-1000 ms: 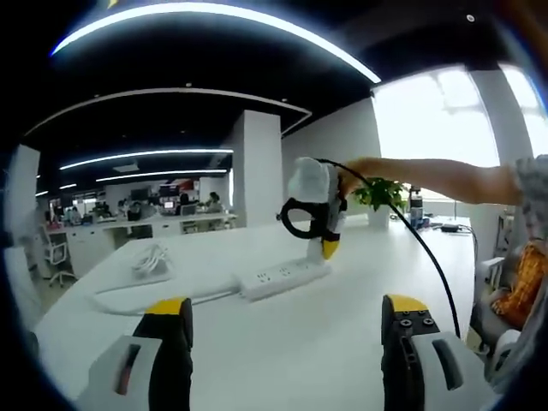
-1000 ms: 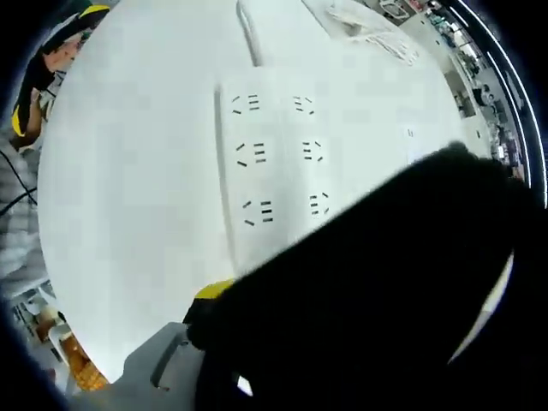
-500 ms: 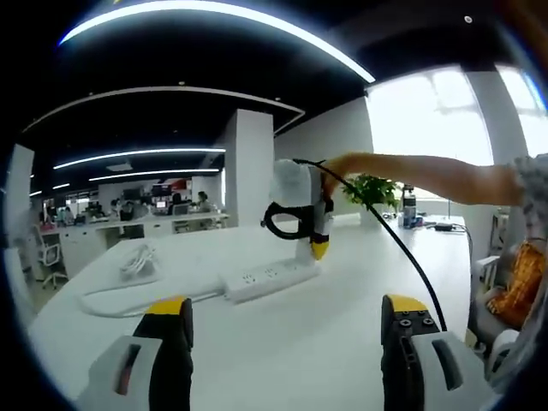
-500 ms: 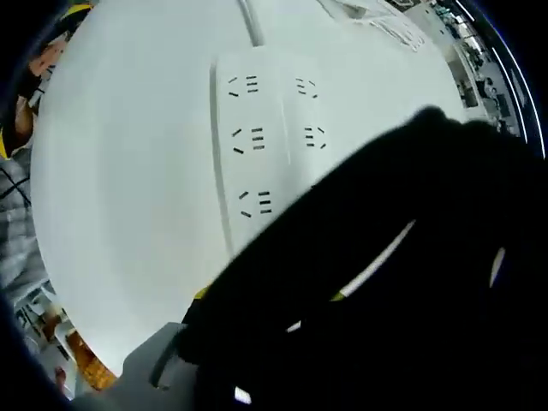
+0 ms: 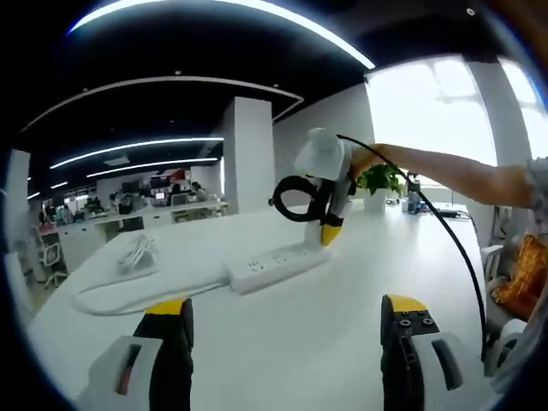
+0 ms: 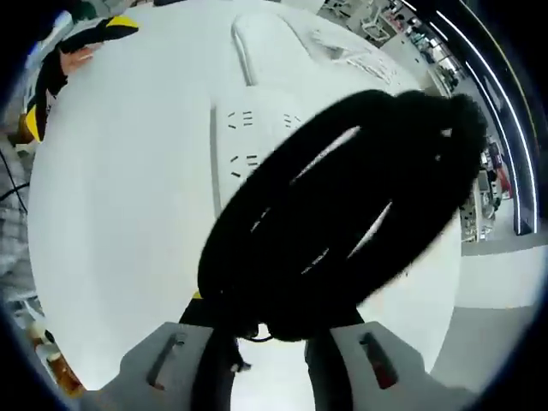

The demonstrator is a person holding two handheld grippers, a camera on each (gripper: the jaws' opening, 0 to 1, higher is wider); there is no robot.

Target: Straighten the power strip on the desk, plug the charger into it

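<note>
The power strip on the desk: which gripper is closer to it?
The right gripper, holding the coiled black cable just above the power strip. The left gripper is open, well back from it.

Strong daylight from the window (image 5: 432, 107) at the far right is overexposed, while the ceiling stays dark with bright curved light strips (image 5: 214, 8). The white desk (image 6: 111, 214) is evenly lit with faint shadows, and the near black cable coil (image 6: 342, 214) is blurred; edges bend strongly.

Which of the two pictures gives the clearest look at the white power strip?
The left gripper view. There the power strip lies whole and unobstructed on the white desk, its white cord curving off to the left. In the right gripper view, the power strip is closer, but the black coiled cable held by the right tool hides most of it.
</note>
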